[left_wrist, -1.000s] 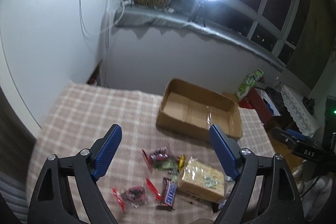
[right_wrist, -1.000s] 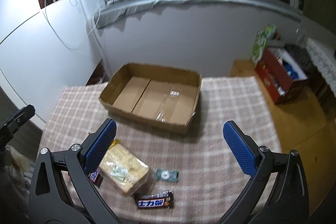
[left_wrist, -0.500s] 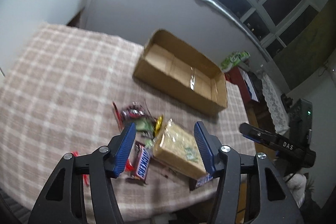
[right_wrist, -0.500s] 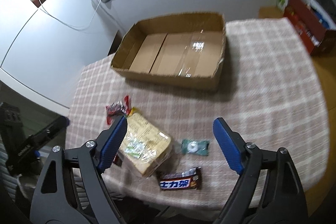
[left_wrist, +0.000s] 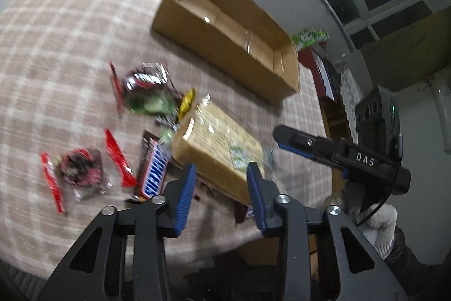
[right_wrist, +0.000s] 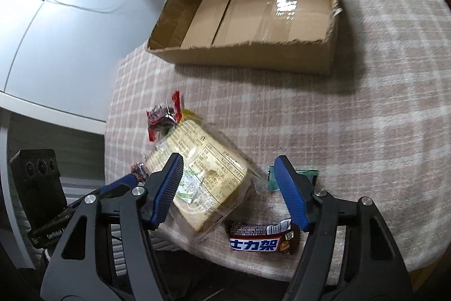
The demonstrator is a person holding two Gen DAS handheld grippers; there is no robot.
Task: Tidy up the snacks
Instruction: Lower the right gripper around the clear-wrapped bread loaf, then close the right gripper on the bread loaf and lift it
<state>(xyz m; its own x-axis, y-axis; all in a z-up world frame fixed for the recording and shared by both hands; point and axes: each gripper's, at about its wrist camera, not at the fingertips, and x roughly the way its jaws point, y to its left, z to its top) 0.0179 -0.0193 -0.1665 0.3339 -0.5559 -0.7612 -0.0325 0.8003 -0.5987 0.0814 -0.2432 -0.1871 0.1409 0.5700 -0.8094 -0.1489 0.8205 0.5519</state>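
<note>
A bagged loaf of sliced bread (left_wrist: 217, 143) (right_wrist: 200, 182) lies near the table's front edge among small snacks. My left gripper (left_wrist: 221, 188) is open, its jaws partly closed, hovering just in front of the loaf's near end. My right gripper (right_wrist: 228, 188) is open above the loaf's other side. An empty cardboard box (left_wrist: 225, 30) (right_wrist: 253, 10) sits farther back. A Snickers bar (left_wrist: 153, 168), red-wrapped candies (left_wrist: 79, 168) and a green and red packet (left_wrist: 146, 95) lie left of the loaf. A brown chocolate bar (right_wrist: 262, 240) and a small green packet (right_wrist: 293, 178) lie by the right gripper.
The table has a pink checked cloth (right_wrist: 380, 103). The right gripper's body (left_wrist: 352, 157) shows at the right of the left wrist view; the left gripper's body (right_wrist: 42, 188) shows at the left of the right wrist view. A red box (left_wrist: 318, 66) stands beyond the table.
Both grippers have dropped and tilted down toward the loaf of bread. The left jaws have narrowed a lot; the right jaws have narrowed somewhat. The snacks have not moved.
</note>
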